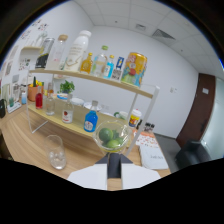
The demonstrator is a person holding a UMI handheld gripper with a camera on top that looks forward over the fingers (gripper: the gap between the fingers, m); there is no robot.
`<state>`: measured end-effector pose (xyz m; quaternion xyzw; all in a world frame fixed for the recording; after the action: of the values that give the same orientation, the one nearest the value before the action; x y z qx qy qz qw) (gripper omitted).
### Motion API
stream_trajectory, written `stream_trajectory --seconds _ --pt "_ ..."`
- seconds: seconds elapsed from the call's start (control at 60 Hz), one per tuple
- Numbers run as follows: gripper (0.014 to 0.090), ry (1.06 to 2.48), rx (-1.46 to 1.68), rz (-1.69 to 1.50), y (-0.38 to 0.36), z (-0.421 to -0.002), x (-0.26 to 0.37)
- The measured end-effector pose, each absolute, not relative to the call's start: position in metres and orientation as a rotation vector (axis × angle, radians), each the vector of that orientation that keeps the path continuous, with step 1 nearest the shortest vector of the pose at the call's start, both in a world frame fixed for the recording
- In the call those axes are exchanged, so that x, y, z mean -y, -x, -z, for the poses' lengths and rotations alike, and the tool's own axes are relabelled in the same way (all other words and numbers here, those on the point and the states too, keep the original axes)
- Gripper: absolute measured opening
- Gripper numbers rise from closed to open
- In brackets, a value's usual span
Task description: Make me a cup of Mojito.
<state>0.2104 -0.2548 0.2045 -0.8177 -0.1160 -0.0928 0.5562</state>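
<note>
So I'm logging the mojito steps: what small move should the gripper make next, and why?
Probably ease forward and down to the limes in the glass bowl just ahead. The gripper holds nothing, and the empty glass beside the bowl has no lime in it yet.

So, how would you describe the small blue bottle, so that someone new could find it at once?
Start from the two-level wooden shelf standing on the table. On its lower level, just behind the glass bowl of limes, stands the small blue bottle. It is the only bottle with bright blue contents; its neighbour to the side holds red.
</note>
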Motion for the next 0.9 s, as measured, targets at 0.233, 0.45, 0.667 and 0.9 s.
stream_trajectory --seconds 0.233,0.45,0.667,0.9 --pt "0.0155 2.196 0.061 0.03 -0.259 -0.093 0.27" --pt "0.0153 2.319 0.021 -0.034 -0.269 -0.028 0.275" --pt "0.0159 2.376 -0.003 -0.078 -0.268 -0.005 0.279" --pt "0.0309 2.38 0.019 -0.043 -0.271 -0.004 0.279"
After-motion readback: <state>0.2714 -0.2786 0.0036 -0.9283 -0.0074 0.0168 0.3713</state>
